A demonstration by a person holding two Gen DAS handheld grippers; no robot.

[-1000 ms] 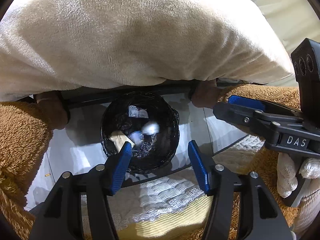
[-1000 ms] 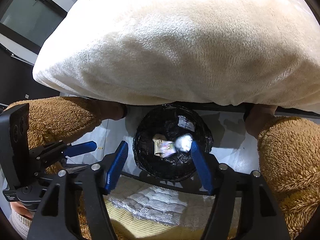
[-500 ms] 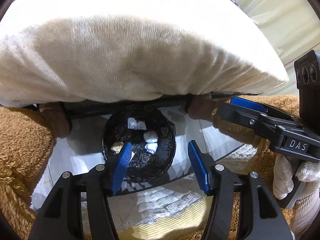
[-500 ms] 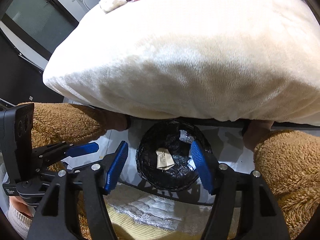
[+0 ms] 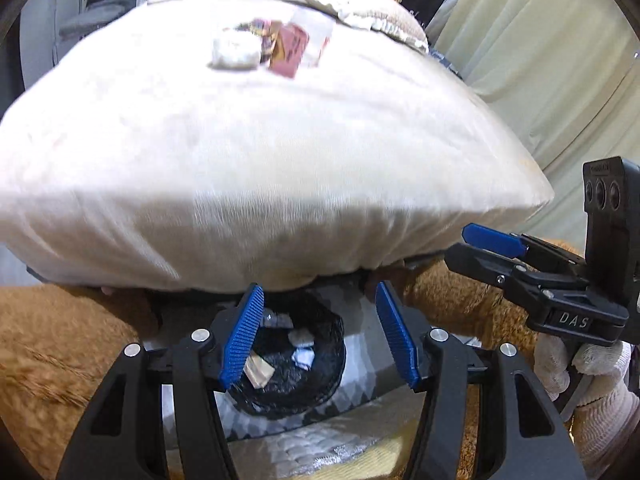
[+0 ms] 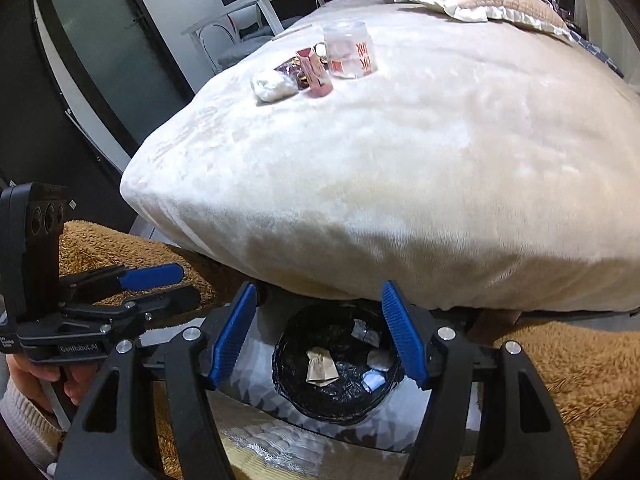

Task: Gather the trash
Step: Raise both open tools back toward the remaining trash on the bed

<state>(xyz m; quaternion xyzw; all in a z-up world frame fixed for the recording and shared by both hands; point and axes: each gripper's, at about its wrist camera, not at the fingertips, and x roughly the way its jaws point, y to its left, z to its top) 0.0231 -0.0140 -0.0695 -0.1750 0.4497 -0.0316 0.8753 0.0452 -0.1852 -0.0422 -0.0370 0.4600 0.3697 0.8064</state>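
Trash is lying in two places as I am looking along both tools: some scraps are already sitting in the black-lined bin (image 6: 338, 364) right below my fingers, and a small cluster is waiting far ahead on the cream blanket (image 6: 400, 168). I am holding the left gripper (image 5: 320, 334) spread wide with nothing in it, and the right gripper (image 6: 318, 330) equally wide and empty, both hovering above the bin at the foot of the bed. Beyond them, up the slope of the blanket, I am seeing a crumpled white wad (image 6: 274, 85), a pink carton (image 6: 314, 72) lying with its long axis pointing roughly toward me, and a clear plastic cup (image 6: 350, 49) with red print standing upside down, all just beside one another. From the right tool the cluster is sitting ahead and left; from the left tool it is almost straight ahead, so I am judging the left the nearer one for the wad.
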